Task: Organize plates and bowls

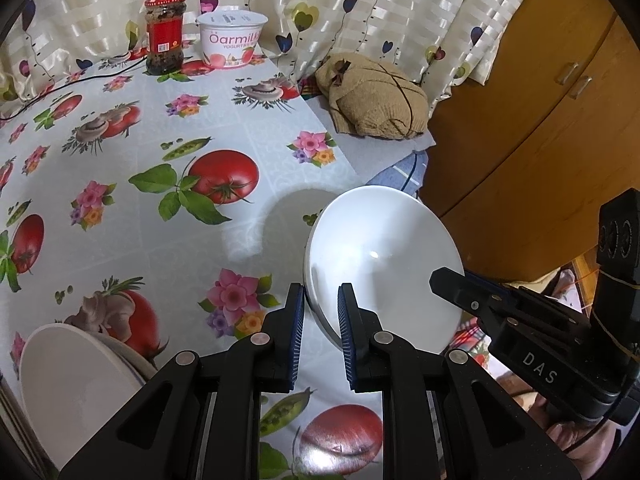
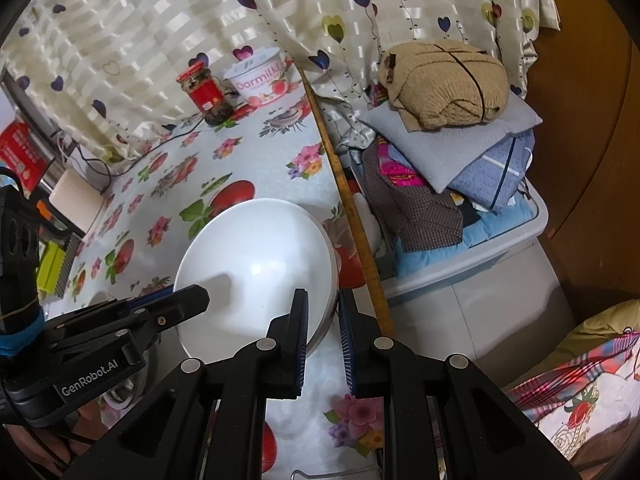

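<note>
The white bowl (image 2: 256, 268) is held up over the tablecloth (image 1: 140, 208), tilted, its smooth glossy inside facing the cameras. The right gripper (image 2: 323, 320) grips the bowl's rim at the near right edge — jaws almost closed, one pad inside and one outside the wall. The left gripper (image 1: 321, 320) has the rim at the bowl's near left edge between its pads, jaws about half apart; I cannot tell if the pads press on it or only stand beside. So the bowl sits between both tongs, just ahead of the tips, and the right one seems to carry it. W/ respect to the left gripper, a stack of white plates (image 1: 72, 392) lies low at its left, near — prob. the place for the bowl. Bowl is round, hard, ceramic-like, slippery; the cloth is shiny plastic w/ tomato print.
</note>
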Demonstrator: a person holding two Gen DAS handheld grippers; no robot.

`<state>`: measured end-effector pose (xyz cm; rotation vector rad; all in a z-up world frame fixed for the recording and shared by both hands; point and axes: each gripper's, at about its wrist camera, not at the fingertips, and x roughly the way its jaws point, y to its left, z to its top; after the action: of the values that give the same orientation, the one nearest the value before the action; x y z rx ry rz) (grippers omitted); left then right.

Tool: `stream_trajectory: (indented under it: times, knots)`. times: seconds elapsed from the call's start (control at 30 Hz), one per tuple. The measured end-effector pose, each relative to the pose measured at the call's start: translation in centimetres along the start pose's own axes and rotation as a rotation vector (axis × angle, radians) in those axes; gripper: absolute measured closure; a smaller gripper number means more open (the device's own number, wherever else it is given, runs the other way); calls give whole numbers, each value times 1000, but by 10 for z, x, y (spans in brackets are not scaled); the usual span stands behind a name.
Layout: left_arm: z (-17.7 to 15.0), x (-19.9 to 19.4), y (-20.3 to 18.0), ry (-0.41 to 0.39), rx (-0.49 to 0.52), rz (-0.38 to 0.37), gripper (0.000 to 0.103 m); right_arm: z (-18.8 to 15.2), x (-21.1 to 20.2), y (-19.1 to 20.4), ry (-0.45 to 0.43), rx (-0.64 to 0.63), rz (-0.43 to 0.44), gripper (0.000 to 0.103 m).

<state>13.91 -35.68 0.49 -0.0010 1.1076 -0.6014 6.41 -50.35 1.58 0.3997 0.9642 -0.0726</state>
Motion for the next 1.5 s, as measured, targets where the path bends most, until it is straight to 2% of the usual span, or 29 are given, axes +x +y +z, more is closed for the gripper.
stream_trajectory:
  times: [0.4, 0.73, 1.3, 1.5]
  knots:
    - [-2, -34, 6, -58, -7, -16, 85, 4, -30, 22, -55, -36, 16, 88]
    - [-9, -75, 23, -125, -35, -10, 85, 6, -56, 60, -105, -103, 39, 88]
    - [-41, -137, 76, -191, -122, 67, 85, -6, -63, 139, -96, -226, 108, 88]
    - [-59, -148, 96, -175, -163, 117, 85, -17, -57, 166, -66, -270, 147, 88]
